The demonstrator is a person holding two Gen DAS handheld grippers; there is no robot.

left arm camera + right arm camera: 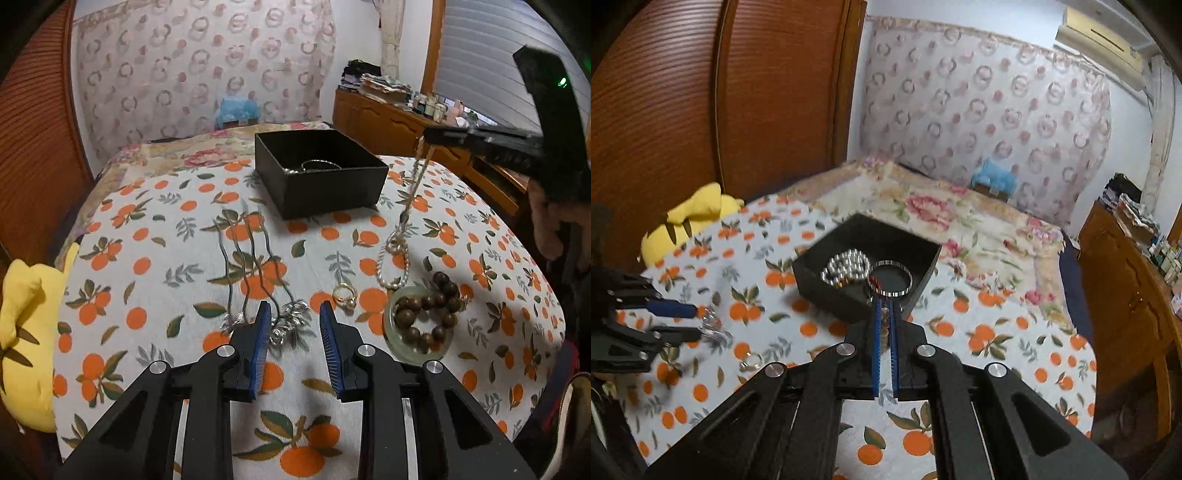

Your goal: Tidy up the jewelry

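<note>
The pearl necklace (397, 254) hangs from the right claw (424, 142), whose jaws are clenched on its upper end; its lower loop still rests on the orange-print cloth (166, 236), just beside the jade bangle (413, 350). It is held by one end, presumably so the strand hangs straight and can be lowered into the box. The black box (325, 184) stands open toward the far edge of the bed and already holds a silver bead bracelet (846, 271) and a metal ring bangle (892, 278).

Wooden beads (428, 314) lie across the jade bangle near the right edge. A gold pearl ring (345, 295) sits between the bangle and the silver chains (255, 266), which stretch toward the box.

The left claw (293, 314) is released, jaws apart and empty, poised just over the chains' pendant ends (291, 325), apparently for the next pickup.
</note>
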